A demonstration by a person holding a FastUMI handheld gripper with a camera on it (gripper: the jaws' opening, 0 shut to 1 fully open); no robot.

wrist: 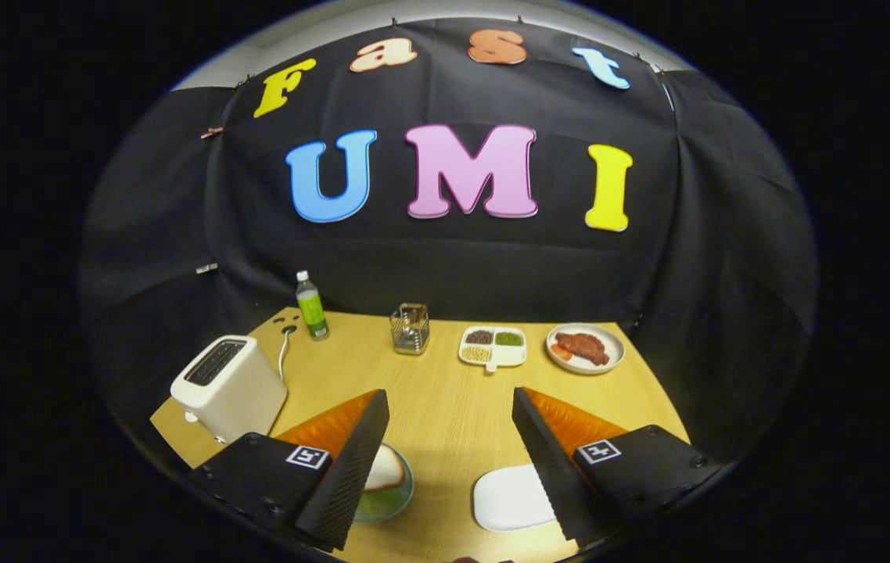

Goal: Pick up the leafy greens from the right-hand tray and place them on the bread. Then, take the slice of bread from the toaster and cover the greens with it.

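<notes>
Gripper (450,438) gapes empty; bread (382,471) on plate (402,500) looks unevenly stacked, so a nudge could topple it.

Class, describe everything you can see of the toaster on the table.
The toaster is a cream-white, boxy, smooth-sided appliance with rounded corners and two dark slots on top. It stands upright near the table's corner, just beyond one of the open gripper's fingers. A white cord runs from behind it toward the green bottle. Whether bread sits in the slots cannot be told.
</notes>
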